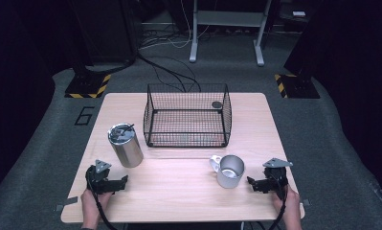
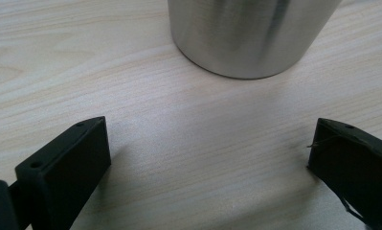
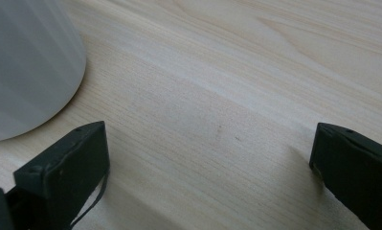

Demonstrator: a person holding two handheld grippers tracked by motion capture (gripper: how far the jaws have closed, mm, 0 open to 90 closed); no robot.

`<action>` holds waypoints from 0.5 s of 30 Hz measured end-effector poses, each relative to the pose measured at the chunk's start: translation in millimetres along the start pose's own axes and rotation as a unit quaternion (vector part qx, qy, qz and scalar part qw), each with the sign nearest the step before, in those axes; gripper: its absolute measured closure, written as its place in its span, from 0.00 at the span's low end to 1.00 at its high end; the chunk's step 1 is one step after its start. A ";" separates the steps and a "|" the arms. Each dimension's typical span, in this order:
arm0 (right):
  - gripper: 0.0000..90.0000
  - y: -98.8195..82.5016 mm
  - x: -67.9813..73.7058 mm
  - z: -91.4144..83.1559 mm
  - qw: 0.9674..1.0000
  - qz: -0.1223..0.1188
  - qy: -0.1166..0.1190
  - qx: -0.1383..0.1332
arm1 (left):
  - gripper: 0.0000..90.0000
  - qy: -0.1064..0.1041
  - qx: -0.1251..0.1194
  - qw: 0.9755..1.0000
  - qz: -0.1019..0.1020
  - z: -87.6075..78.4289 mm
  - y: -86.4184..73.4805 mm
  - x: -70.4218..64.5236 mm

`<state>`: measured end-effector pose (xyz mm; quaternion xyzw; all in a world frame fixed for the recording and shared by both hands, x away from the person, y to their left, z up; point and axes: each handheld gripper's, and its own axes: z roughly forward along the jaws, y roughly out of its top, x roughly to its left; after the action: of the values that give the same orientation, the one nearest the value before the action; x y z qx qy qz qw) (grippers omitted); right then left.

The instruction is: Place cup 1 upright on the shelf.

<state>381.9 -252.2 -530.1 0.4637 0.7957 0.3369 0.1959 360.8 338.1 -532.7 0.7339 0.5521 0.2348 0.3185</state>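
Both grippers, left [image 1: 123,180] and right [image 1: 250,181] (jaws wide), low.

The table [image 1: 179,191] is lit evenly from above, while the surrounding room is left in near darkness. Soft, short shadows are cast beside the steel tumbler [image 1: 125,145] and mug [image 1: 230,171]. The high view is slightly soft; the tumbler is blurred in the left gripper view.

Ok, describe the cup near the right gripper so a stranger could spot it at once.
Start at the black wire basket at the back of the wooden table. In front of its right corner stands a short metal cup, beside the right gripper. Unlike the taller lidded tumbler on the left, it is open-topped and has a handle.
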 end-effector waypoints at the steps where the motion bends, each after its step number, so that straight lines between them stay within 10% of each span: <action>1: 0.00 0.0 0.0 0.0 1.000 0.000 0.000 0.000 | 0.00 0.000 0.000 1.000 0.000 0.0 0.0 0.0; 15: 0.00 0.0 0.0 0.0 1.000 0.000 0.000 0.000 | 0.00 0.013 0.000 1.000 -0.014 0.2 0.6 0.8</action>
<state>381.9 -252.1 -530.1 0.4637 0.7956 0.3369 0.1960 361.6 338.7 -532.5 0.7230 0.5665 0.2395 0.3147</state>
